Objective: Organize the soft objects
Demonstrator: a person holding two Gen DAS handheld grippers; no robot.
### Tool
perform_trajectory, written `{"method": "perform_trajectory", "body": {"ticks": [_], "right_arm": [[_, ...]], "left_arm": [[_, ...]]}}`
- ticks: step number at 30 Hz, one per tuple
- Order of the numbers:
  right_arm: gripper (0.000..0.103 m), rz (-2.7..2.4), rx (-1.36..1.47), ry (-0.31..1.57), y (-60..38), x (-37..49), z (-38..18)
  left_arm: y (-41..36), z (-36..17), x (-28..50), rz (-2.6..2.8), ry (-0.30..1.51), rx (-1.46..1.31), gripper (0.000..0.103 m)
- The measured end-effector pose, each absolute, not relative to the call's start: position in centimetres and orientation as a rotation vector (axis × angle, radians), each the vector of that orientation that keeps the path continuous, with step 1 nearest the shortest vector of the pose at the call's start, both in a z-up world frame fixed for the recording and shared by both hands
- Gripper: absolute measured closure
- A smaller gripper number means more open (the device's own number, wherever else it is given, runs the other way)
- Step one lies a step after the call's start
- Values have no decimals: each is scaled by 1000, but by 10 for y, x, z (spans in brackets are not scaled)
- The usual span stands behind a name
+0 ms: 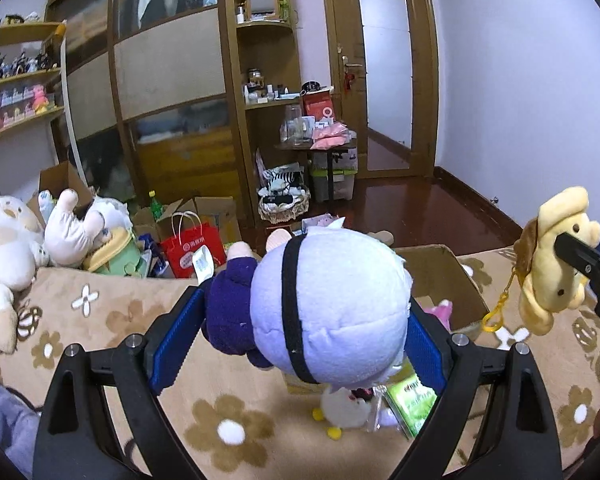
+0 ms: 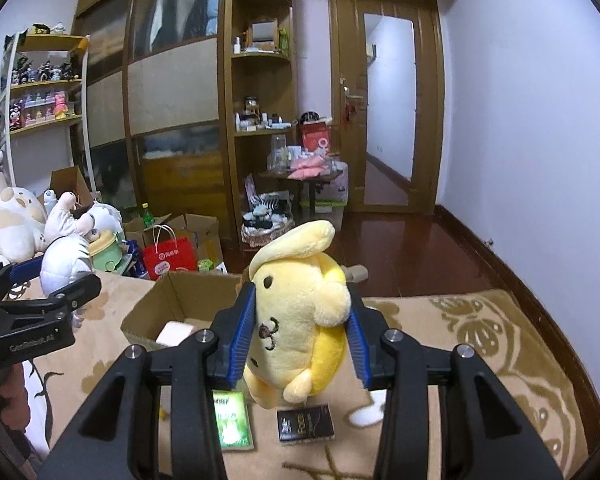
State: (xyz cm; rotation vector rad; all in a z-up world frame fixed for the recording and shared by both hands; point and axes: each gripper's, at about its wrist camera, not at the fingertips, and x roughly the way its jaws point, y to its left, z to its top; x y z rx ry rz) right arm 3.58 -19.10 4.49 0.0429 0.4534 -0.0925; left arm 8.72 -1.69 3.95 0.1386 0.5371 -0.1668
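Note:
My left gripper (image 1: 302, 320) is shut on a plush doll (image 1: 332, 296) with a pale lavender head, a black band and a purple body, held above the flowered blanket (image 1: 140, 312). The blue pads (image 1: 176, 340) press its sides. My right gripper (image 2: 300, 296) is shut on a yellow dog plush (image 2: 296, 320), also lifted off the blanket. In the left wrist view that yellow plush (image 1: 548, 268) hangs at the right with a yellow clip dangling. An open cardboard box (image 2: 168, 304) stands on the blanket between the two grippers.
Under the grippers lie a green packet (image 2: 232, 420), a black box (image 2: 306, 422) and a small white duck plush (image 1: 344, 408). Large plush toys (image 1: 8, 240) pile at the left. A red bag (image 1: 192, 248) and cartons stand beyond the bed.

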Motion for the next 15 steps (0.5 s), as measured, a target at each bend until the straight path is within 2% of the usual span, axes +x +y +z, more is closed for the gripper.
{"method": "perform_trajectory", "body": {"ticks": [8, 15], "right_arm": [[58, -69, 43, 416, -185, 61, 57], [58, -56, 4, 414, -174, 78, 49]], "left_arm": [[-28, 58, 109, -199, 519, 125, 12], [-38, 51, 128, -209, 535, 141, 12]]}}
